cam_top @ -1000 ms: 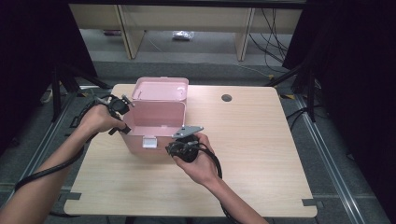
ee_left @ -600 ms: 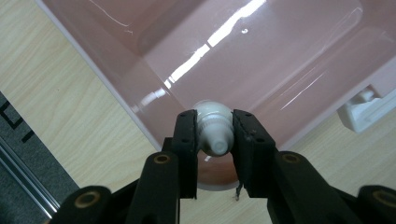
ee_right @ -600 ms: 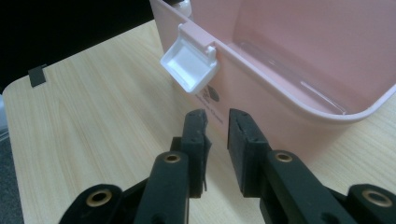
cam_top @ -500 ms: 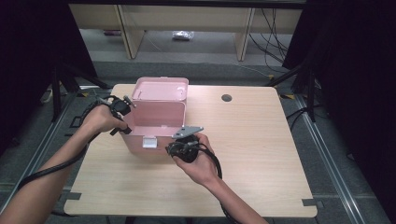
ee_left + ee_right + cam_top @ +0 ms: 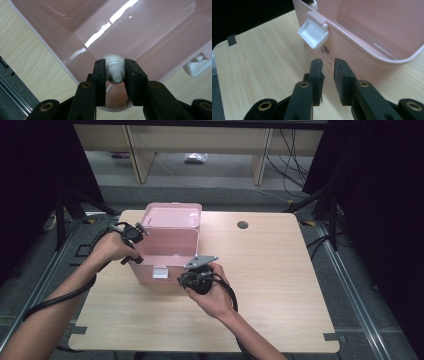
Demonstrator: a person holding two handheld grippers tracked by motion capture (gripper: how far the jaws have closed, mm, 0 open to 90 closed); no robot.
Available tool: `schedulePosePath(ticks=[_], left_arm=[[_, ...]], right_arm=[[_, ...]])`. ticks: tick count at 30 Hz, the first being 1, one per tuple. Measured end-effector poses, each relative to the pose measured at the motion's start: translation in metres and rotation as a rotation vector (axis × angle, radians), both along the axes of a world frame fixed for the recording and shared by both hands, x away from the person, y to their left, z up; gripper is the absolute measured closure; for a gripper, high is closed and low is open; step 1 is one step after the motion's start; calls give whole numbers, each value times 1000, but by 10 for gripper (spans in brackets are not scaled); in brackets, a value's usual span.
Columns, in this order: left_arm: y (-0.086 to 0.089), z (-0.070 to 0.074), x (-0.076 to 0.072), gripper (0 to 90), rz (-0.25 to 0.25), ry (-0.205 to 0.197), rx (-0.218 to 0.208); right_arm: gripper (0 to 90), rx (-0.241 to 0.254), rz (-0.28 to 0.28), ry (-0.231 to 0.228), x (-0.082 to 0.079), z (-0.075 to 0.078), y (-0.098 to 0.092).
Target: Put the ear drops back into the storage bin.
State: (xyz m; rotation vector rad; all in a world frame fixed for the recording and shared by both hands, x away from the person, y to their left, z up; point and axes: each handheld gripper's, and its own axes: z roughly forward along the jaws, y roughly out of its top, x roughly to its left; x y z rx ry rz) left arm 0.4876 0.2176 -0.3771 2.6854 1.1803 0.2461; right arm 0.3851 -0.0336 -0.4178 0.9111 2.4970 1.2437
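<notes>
1. We see a pink box point(image 5: 170, 247) standing open on the tabletop point(image 5: 280, 285), with its lid raised at the far side.
2. The inside of the pink box, as far as we see it in the gripper views, holds nothing loose; only the smooth pink walls and floor show.
3. The left claw point(image 5: 115, 72) is pinching a small white bottle point(image 5: 114, 68), and the pads press on it from both sides, with its nozzle end turned toward the camera.
4. The white bottle is held above the near-left corner of the pink box, just over the rim and not resting on the floor inside.
5. A white latch point(image 5: 314, 33) hangs open on the front wall of the pink box.
6. The right claw point(image 5: 327, 71) stands just in front of the pink box, below the white latch. Its jaws are slightly spread with nothing between them, and they do not touch the wall.
</notes>
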Motion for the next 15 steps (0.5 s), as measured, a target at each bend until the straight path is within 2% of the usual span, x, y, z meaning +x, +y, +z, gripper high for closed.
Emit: schedulePosePath(ticks=[7,15], left_arm=[[-1,-2,1,713,9,-2,-5],[-1,-4,4,713,20,4,-8]], right_arm=[[774,-5,8,-16,1,1,-1],[773,-2,7,-8,0,1,0]])
